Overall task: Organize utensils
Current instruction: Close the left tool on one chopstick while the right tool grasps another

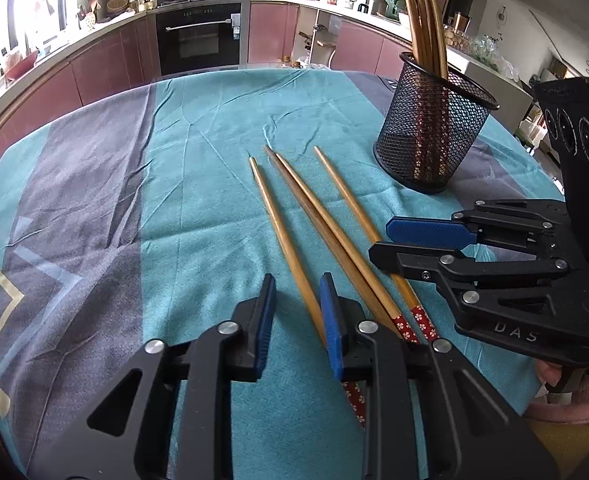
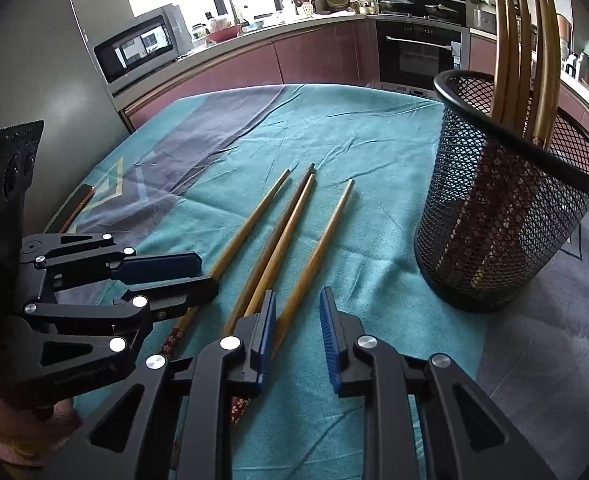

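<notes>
Several wooden chopsticks (image 1: 314, 216) with red flowered ends lie side by side on the teal tablecloth; they also show in the right wrist view (image 2: 278, 232). A black mesh holder (image 1: 434, 128) stands behind them with several chopsticks upright in it, also in the right wrist view (image 2: 510, 208). My left gripper (image 1: 298, 312) is open, low over the leftmost chopstick's handle end. My right gripper (image 2: 296, 328) is open, empty, just over the rightmost chopstick. Each gripper shows in the other's view, the right (image 1: 382, 240) and the left (image 2: 204, 272).
The round table's cloth (image 1: 94, 200) has grey and teal bands with wrinkles. Kitchen counters, an oven (image 1: 198, 36) and a microwave (image 2: 138, 46) lie beyond the table edge. A thin brown object (image 2: 74, 208) lies at the table's left edge.
</notes>
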